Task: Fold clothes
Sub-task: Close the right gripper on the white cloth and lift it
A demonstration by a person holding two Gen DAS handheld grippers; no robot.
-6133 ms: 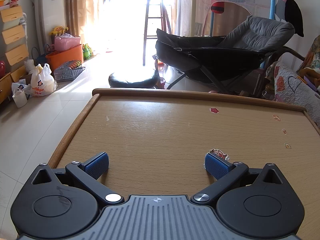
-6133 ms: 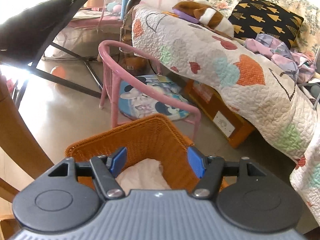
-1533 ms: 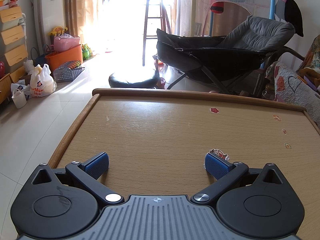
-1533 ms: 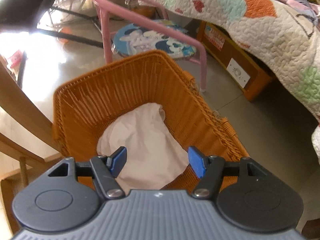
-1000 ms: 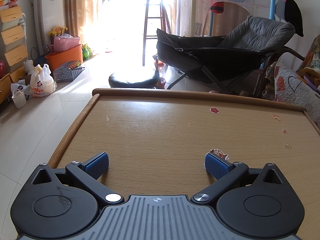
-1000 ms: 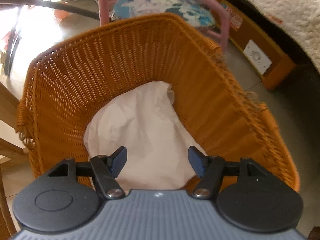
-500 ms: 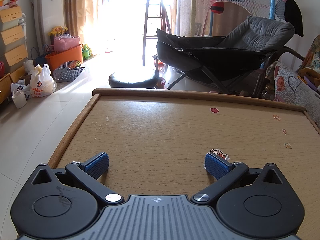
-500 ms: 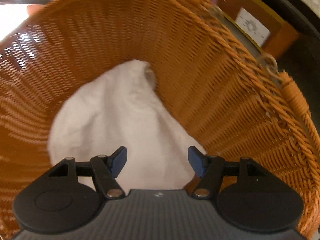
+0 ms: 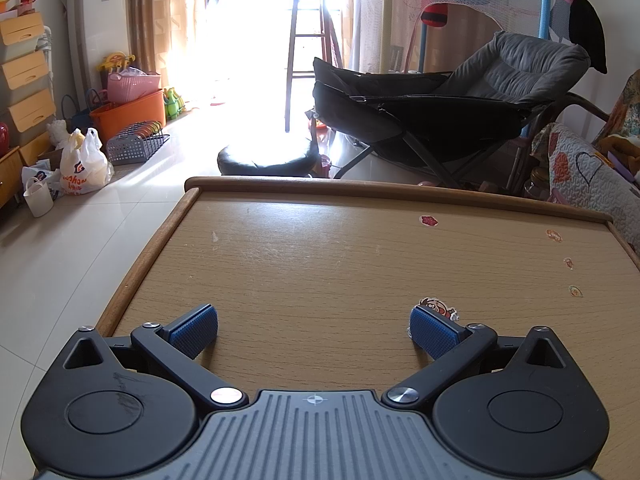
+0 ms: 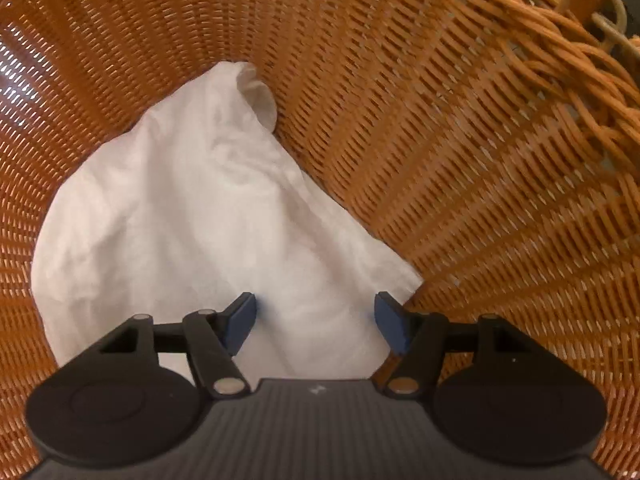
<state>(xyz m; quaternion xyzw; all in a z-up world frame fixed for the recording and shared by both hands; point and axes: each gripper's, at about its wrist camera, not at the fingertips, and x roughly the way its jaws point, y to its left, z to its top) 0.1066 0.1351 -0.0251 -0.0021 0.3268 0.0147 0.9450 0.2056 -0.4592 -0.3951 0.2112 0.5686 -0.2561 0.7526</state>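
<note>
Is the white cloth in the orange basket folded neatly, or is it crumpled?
Crumpled. The white cloth lies in a loose, wrinkled heap against the wicker wall of the orange basket, with one end bunched up; no flat folded edges show.

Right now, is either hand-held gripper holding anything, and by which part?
Nothing yet. The right hand-held gripper is closing over the white cloth in the basket; the left hand-held gripper is open.

Item I see: one white garment [image 10: 208,216], plain cloth, unfolded and crumpled. It lies bunched in the bottom of an orange wicker basket [image 10: 460,128], one rumpled end riding up the far wall, its right edge against the right wall.
</note>
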